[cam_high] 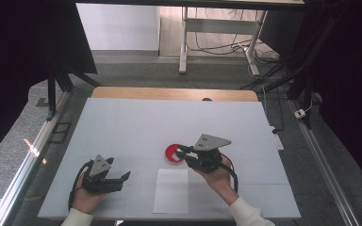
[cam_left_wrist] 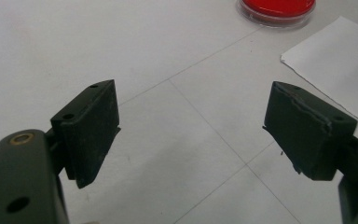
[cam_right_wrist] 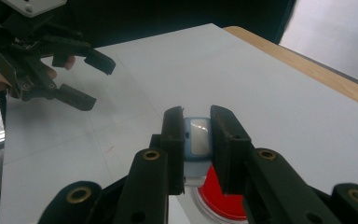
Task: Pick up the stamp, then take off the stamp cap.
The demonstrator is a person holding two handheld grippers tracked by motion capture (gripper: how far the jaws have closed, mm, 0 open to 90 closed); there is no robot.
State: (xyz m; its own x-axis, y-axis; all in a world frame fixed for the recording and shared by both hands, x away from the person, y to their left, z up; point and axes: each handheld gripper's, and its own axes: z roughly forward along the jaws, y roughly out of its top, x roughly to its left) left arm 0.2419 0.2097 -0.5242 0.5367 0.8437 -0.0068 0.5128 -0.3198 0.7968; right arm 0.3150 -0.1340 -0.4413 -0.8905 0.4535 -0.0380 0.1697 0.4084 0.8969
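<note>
Right gripper (cam_right_wrist: pixel 196 149) clamped on a small light-blue stamp (cam_right_wrist: pixel 196 140) — held just above the red ink pad (cam_high: pixel 173 153).

The round red ink pad sits in its clear dish near the middle of the white counter (cam_high: pixel 122 127), with a white sheet of paper (cam_high: pixel 171 190) lying just in front of it, closer to the person. Off to the left, well apart from the pad, the left gripper (cam_high: pixel 126 176) rests low over the counter in the person's left hand (cam_high: pixel 86 197) — its jaws stand wide apart with nothing between them.
</note>
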